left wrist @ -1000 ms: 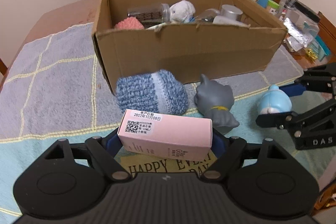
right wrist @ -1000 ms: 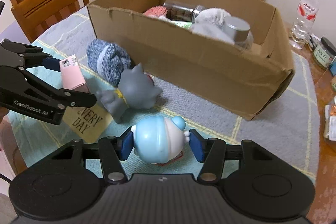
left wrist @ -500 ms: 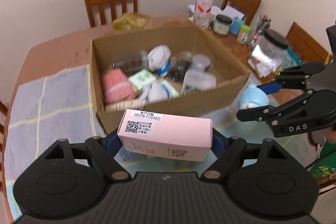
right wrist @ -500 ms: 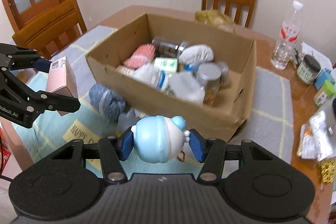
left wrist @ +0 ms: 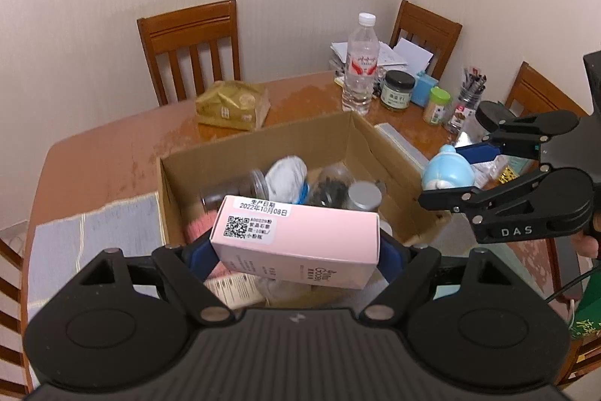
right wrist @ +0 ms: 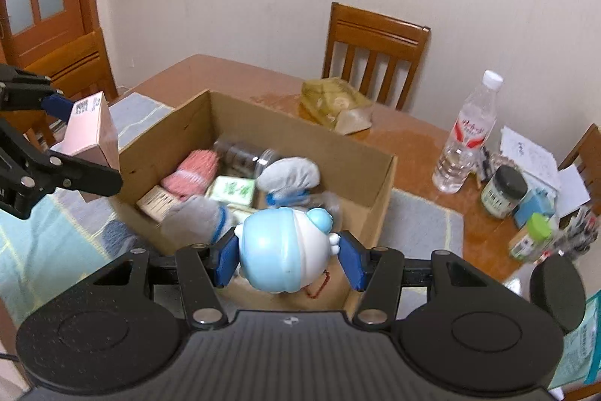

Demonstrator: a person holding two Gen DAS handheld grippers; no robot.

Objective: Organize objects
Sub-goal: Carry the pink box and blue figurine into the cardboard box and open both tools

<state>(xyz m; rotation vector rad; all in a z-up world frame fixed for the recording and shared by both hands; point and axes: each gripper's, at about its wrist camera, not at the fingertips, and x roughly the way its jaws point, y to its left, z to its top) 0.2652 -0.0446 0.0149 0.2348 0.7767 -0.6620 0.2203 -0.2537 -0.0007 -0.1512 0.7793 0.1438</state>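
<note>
Your left hand-held gripper [left wrist: 296, 252] pinches a pink carton [left wrist: 296, 243] by its ends above the near edge of the open cardboard box [left wrist: 379, 153] on the table [left wrist: 112, 153]. Your right hand-held gripper [right wrist: 287, 260] clamps a blue-and-white toy figure [right wrist: 281, 250] over the box's near wall.

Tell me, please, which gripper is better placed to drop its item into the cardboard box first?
Probably the right gripper: its blue toy appears over the cardboard box's near edge, whereas the left gripper's pink box looks outside its corner.
</note>
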